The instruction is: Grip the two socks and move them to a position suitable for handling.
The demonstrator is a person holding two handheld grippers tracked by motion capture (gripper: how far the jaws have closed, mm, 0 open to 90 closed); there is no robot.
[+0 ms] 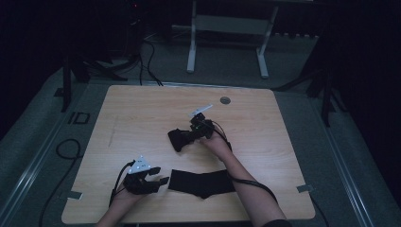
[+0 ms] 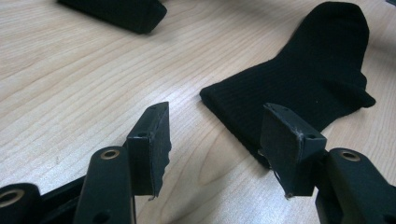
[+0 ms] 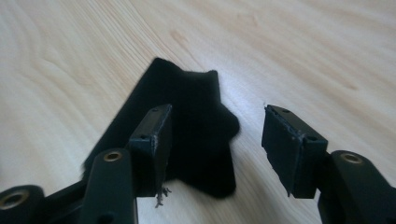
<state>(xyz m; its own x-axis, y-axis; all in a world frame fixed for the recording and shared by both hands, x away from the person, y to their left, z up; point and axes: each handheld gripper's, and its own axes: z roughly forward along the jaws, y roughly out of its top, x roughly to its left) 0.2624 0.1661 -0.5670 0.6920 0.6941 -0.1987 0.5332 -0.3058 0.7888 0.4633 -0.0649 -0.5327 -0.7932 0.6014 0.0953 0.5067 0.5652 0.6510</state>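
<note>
On the wooden tabletop (image 1: 142, 118), 2 black socks are seen. The flat sock (image 1: 202, 183) is spread lengthwise near the front edge, slightly right of that edge's middle. The second sock (image 1: 178, 139), bunched into a smaller dark shape, is found close to the centre of the tabletop.

The left gripper (image 1: 158, 176) is held low near the front left corner, with its jaws directed at the near end of the flat sock. In the left gripper view its jaws are seen standing apart at a medium width, with bare wood between them; the flat sock (image 2: 308, 79) is seen just beyond the right-hand jaw, which overlaps the sock's edge in that view, though contact cannot be judged. Nothing is gripped by it.

The right gripper (image 1: 185, 137) is held at the centre of the tabletop, directly over the bunched sock. In the right gripper view its jaws are seen parted fairly wide, and the bunched sock (image 3: 196, 126) lies below and between them, partly behind the left-hand jaw. The pads are not pressed on the fabric; the sock rests on the wood.

A small round grommet (image 1: 225, 100) is set into the tabletop near the far edge.
</note>
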